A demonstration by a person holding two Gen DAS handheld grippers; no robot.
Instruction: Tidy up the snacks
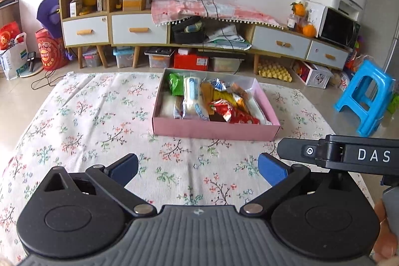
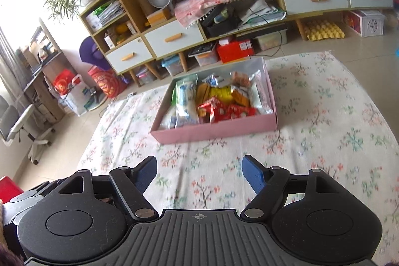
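Both my left jaws (image 1: 197,170) and right jaws (image 2: 199,175) gape empty; pink snack box (image 1: 214,130) lies straight ahead, long side facing me, neither hand nearer.

Snacks (image 1: 212,101) lie in a box (image 1: 214,129) on the cloth (image 1: 87,121), cabinet (image 1: 139,29) behind.
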